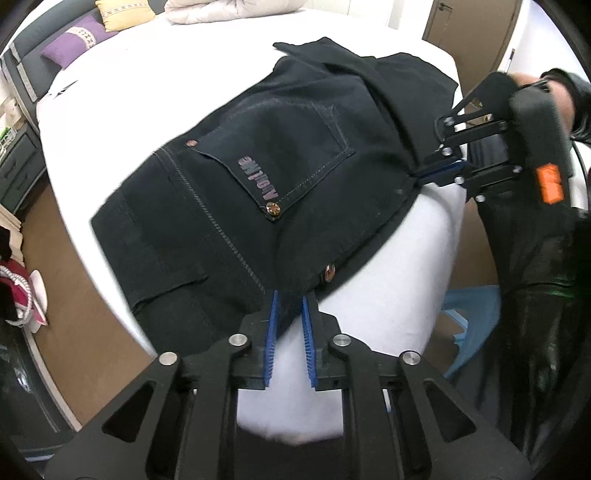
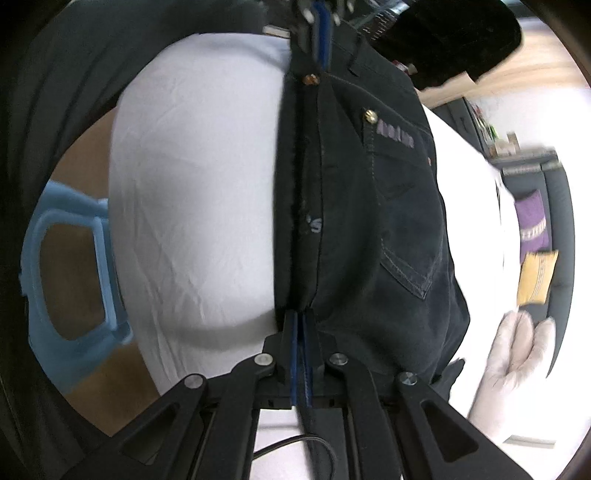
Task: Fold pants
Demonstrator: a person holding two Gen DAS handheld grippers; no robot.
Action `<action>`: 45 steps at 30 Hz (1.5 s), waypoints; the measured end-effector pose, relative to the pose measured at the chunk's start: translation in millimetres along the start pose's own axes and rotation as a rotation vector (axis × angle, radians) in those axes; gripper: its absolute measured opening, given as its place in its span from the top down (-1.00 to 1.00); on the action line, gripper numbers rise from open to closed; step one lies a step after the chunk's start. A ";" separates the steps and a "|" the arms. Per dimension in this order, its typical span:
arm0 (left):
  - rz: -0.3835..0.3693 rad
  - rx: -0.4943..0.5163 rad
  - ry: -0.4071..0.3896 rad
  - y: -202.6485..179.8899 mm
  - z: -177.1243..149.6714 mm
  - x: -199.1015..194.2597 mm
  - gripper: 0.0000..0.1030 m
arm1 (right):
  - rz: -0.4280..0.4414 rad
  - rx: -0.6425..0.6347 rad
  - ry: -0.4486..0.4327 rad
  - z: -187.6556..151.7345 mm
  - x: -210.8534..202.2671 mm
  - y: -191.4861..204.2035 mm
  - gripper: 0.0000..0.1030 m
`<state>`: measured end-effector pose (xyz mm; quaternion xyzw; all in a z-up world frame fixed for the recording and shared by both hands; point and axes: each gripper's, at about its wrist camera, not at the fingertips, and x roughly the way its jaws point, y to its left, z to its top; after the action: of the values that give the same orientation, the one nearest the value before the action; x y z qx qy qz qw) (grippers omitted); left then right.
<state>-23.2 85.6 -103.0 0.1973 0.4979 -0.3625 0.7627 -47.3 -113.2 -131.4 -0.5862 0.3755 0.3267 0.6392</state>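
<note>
Blue-padded fingers [image 1: 274, 314] of the left hand-held gripper [image 1: 291, 306] stand slightly parted at the near waistband edge of the dark pants [image 1: 258, 155]; the cloth edge lies between the pads, which do not visibly press on it. The pants lie folded on the white bed [image 1: 388, 266], back pocket [image 1: 288, 158] uppermost, close to the bed's near corner. At the far end of the same waistband edge, the right hand-held gripper [image 2: 300, 317] has its pads pressed together on the fabric, pinching the doubled waistband. Surroundings: purple cushion [image 1: 72, 46] and yellow cushion [image 1: 123, 14] against the headboard, a pale folded duvet [image 1: 229, 11], a light-blue plastic stool [image 2: 66, 280] on the brown floor beside the bed, and the person's black glossy sleeve [image 1: 532, 295] at right.
</note>
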 end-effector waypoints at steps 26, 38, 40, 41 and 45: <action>-0.185 -0.451 -0.140 -35.0 85.2 101.0 0.75 | 0.189 0.882 -0.262 -80.3 -24.7 -101.3 -0.20; -0.219 -0.515 -0.155 -26.7 69.9 107.2 0.75 | 0.085 1.598 -0.026 -187.7 107.8 -319.5 -0.20; -0.212 -0.511 -0.153 -25.2 62.9 103.3 0.75 | 0.080 1.630 0.033 -183.2 134.0 -334.6 -0.20; -0.210 -0.509 -0.152 -24.8 61.6 102.6 0.75 | 0.092 1.654 0.058 -180.9 148.5 -342.4 -0.20; -0.220 -0.511 -0.150 -24.4 60.5 102.3 0.75 | 0.063 1.641 0.221 -166.6 196.0 -356.7 -0.20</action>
<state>20.5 -7.0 -168.1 -0.0839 0.5339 -0.3195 0.7784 341.4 -318.8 -125.9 0.0485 0.5716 -0.0927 0.8139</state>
